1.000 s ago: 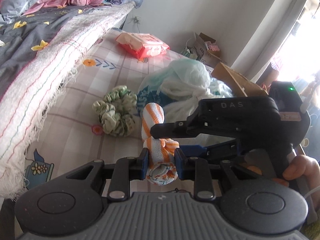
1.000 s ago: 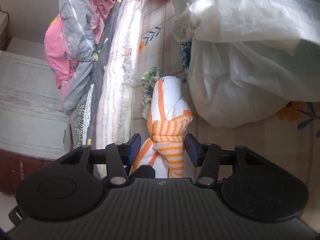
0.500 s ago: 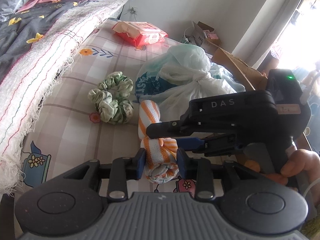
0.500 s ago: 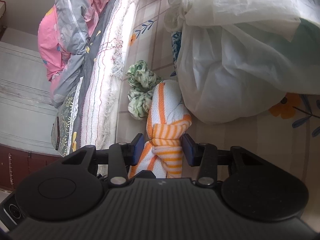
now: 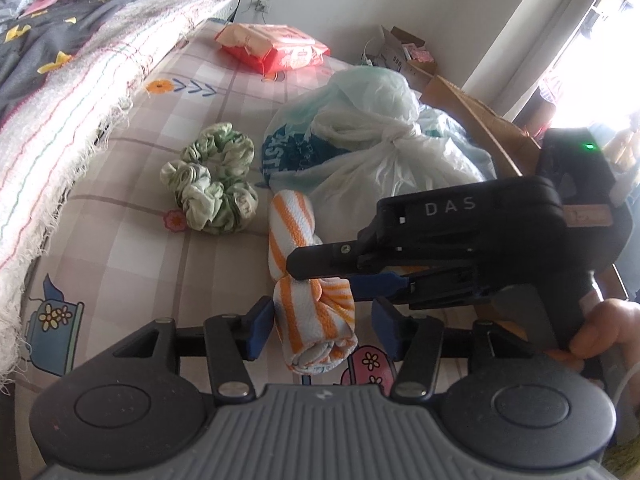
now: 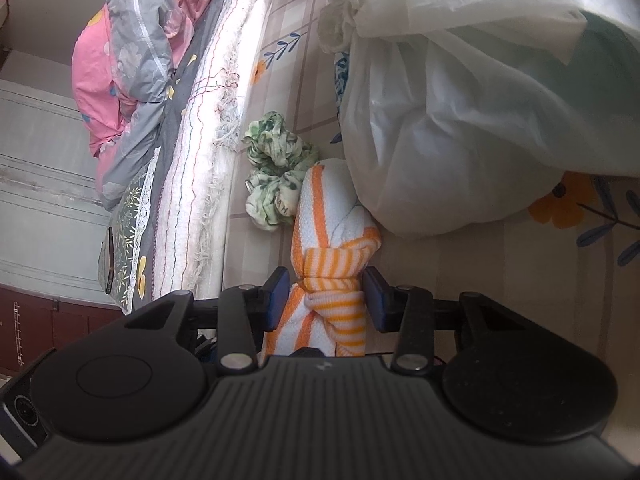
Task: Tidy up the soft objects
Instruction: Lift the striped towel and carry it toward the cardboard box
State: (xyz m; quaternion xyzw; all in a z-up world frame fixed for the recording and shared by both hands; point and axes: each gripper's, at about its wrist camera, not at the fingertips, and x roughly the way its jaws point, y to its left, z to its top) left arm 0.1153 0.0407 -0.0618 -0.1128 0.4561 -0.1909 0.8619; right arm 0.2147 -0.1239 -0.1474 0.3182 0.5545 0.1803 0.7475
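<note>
Left wrist view is looking down at a checked bedsheet (image 5: 132, 264) with little cartoon flowers, and the left gripper (image 5: 322, 330) is sitting low over the near end of a knotted orange-and-white striped towel (image 5: 310, 304). Its jaws are opening right now: the rolled end of the towel is lying between them, the left pad is just about brushing it and the right one is standing clear with a visible gap. So that end isn't being pinched.

The right gripper (image 5: 320, 264) is coming in from the right side of that view, with a person's hand (image 5: 604, 332) wrapped around its handle. From the right wrist view, the right gripper (image 6: 325, 296) is clamped on the towel (image 6: 332, 240) right at the knot, both blue pads pressing into the fabric.

The towel is lying on the sheet, its far end tucked up against a tied white plastic bag (image 5: 384, 152). Just beside it on the other side is a green patterned scrunchie (image 5: 210, 184). Further back a red pack of wipes (image 5: 276, 46) is lying on the bed, and a fringed striped blanket (image 5: 76, 108) is running along the left edge.
</note>
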